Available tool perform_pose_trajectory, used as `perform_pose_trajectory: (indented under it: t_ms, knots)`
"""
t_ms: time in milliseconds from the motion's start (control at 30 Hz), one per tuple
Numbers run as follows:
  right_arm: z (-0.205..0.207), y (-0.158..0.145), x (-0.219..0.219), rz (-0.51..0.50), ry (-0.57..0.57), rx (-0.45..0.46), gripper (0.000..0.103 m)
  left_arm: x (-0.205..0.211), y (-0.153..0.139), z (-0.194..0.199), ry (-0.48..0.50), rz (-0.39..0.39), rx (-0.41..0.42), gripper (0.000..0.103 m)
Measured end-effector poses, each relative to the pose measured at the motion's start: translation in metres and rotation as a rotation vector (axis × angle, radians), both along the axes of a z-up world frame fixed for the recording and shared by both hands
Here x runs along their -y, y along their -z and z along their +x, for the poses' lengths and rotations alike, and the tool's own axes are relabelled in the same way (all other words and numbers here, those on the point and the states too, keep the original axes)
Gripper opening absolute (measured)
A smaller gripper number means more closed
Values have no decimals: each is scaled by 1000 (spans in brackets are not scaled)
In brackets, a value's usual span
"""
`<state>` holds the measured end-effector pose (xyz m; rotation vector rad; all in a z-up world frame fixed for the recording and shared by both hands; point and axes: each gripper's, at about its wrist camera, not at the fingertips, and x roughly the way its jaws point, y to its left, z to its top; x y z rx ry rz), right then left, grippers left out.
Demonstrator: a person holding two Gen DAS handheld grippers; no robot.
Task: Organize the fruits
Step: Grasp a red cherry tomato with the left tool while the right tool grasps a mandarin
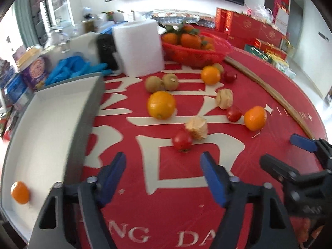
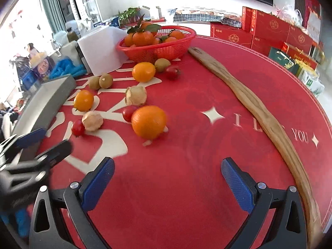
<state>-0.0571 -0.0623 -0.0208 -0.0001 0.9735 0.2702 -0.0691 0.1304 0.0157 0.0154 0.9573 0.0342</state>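
Observation:
Loose fruit lies on the red tablecloth: oranges [image 1: 161, 105] [image 2: 149, 122], small red tomatoes [image 1: 182, 140] [image 2: 78, 127], kiwis [image 1: 153, 83] [image 2: 105, 80] and papery husked fruits [image 1: 197, 127] [image 2: 92, 121]. A grey-and-white tray [image 1: 41, 124] [image 2: 49, 101] at the left holds one orange [image 1: 20, 192]. My left gripper [image 1: 164, 174] is open and empty, just right of the tray, short of the tomato. My right gripper [image 2: 168, 178] is open and empty, short of the nearest orange. It also shows in the left wrist view [image 1: 288, 153].
A red basket [image 1: 197, 50] [image 2: 156, 41] of leafy oranges stands at the back. A white foam block [image 1: 138, 47] [image 2: 99, 47] and blue cloth [image 1: 72, 68] lie beside the tray. A long wooden stick [image 2: 255, 108] [image 1: 265, 87] lies along the table's right side. Red gift boxes stand beyond.

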Motion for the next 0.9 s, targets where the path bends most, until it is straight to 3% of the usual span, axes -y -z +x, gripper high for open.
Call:
perform_pose_trajectory:
  t_ms: [133, 267, 333, 533, 700, 733, 767, 800, 833, 900]
  knots:
    - [-7, 0, 7, -22, -34, 3, 103, 5, 4, 10, 12, 1, 8, 57]
    - [-6, 4, -10, -138, -69, 16, 103, 6, 2, 20, 20, -23, 1, 41]
    - [-5, 4, -10, -129, -65, 12, 103, 8, 1, 23, 31, -21, 3, 23]
    - [18, 4, -17, -122, -63, 10, 103, 0, 0, 9, 8, -23, 18, 23]
    - [40, 1, -27, -32, -87, 13, 101, -17, -1, -9, -37, -52, 24, 23]
    - [42, 0, -30, -30, -91, 16, 96, -20, -1, -10, -43, -58, 23, 23]
    - [43, -1, -35, -46, -98, 35, 76, -23, -1, -12, -50, -66, 22, 23]
    - [42, -2, -38, -67, -98, 49, 48, -26, -2, -15, -56, -76, 23, 23]
    - [42, -3, -40, -77, -102, 59, 36, -27, -3, -17, -57, -80, 27, 23]
    - [43, -5, -36, -28, -109, 42, 36, -29, -10, -24, -53, -88, 46, 23]
